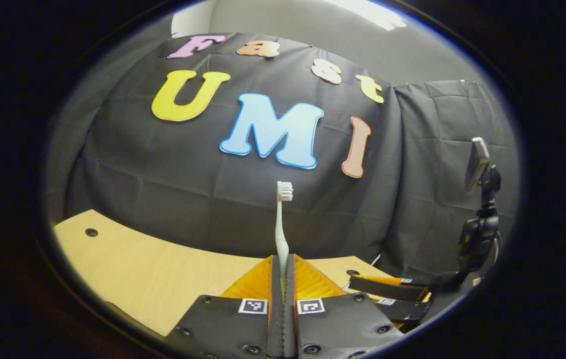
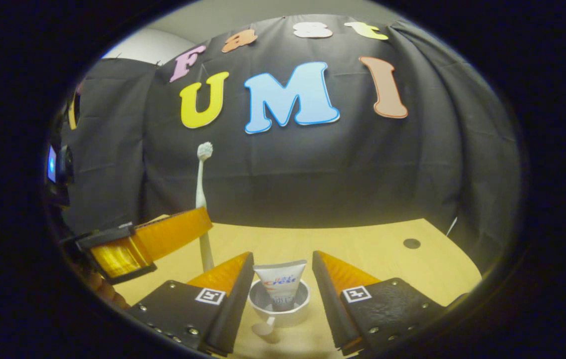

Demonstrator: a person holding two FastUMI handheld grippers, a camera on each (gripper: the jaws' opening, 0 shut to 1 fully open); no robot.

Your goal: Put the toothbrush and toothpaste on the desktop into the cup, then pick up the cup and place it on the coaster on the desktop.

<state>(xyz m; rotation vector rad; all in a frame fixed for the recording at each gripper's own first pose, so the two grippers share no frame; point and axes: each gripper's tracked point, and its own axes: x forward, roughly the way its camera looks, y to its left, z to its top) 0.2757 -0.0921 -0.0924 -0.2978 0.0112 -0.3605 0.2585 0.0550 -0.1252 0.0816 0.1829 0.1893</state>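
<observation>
Partly, the toothbrush (image 1: 282,227) is hidden: in the left gripper view its lower handle is swallowed between the two fingers of the left gripper (image 1: 282,279), which are pressed together on it with no gap to be seen. The brush is held upright, bristle head at the top, above the wooden desktop (image 1: 163,279). At the right edge of that view the right gripper (image 1: 392,294) is cut off by the picture's rim, and a dark camera mount (image 1: 479,219) behind it is hard to make out.

In the right gripper view the right gripper (image 2: 283,279) is seen with its fingers spread wide and nothing gripped between them. Between the fingers and below them, the white cup (image 2: 279,303) is seen standing on the desktop (image 2: 387,259), with the toothpaste (image 2: 281,286) already upright inside it; the tube's lower end is concealed by the cup wall. Red and blue lettering is printed on the tube, but it is too small and blurred to be read with certainty. Square black-and-white markers are carried on both grippers' finger bases. The left gripper (image 2: 163,239) is seen to the left, with the toothbrush (image 2: 203,199) rising through it; whether the brush's lower tip touches the desktop cannot be told.
</observation>
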